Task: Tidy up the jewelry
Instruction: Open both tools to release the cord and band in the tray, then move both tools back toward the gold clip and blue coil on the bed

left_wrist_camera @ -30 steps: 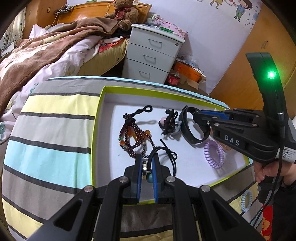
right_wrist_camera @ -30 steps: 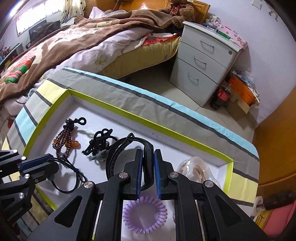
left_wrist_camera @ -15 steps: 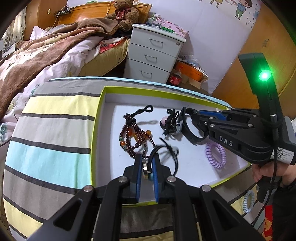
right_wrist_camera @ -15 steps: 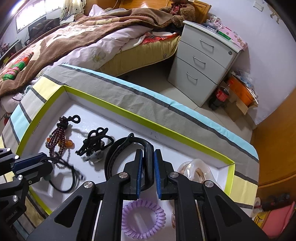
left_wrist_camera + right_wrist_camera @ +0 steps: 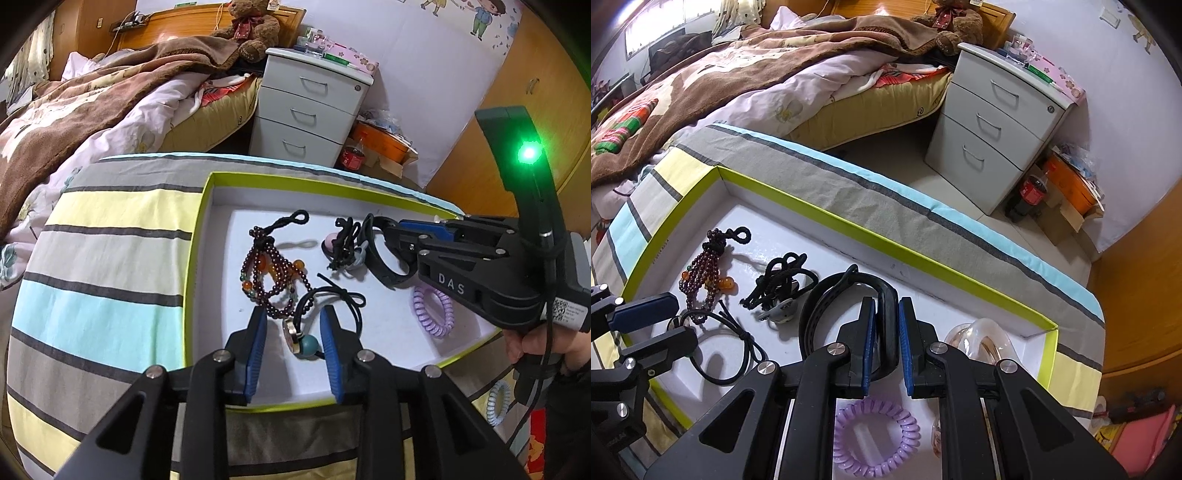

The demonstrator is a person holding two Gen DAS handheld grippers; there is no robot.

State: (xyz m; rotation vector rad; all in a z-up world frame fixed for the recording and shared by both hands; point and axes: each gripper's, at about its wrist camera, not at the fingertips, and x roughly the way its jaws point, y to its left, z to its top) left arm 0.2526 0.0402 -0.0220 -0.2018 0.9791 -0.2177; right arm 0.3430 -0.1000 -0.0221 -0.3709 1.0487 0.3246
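**Flagging snag risks in a crowded tray**

Left gripper (image 5: 293,325): blue pads standing apart, holding nothing, straddling the teal bead and round metal pendant of a thin black cord necklace (image 5: 308,345). Lying flat on the white floor of the green-rimmed cardboard tray (image 5: 195,258), pendant end nearest, loop running away; long axis near to far. Touching the dark red beaded bracelet (image 5: 273,273) just beyond: likely to drag it along if lifted. Farther on, right gripper (image 5: 886,314) clenched on a perforated black strap band (image 5: 820,299), loop extending leftward, close beside the knotted black cord bundle (image 5: 779,280). Risk of hooking there.
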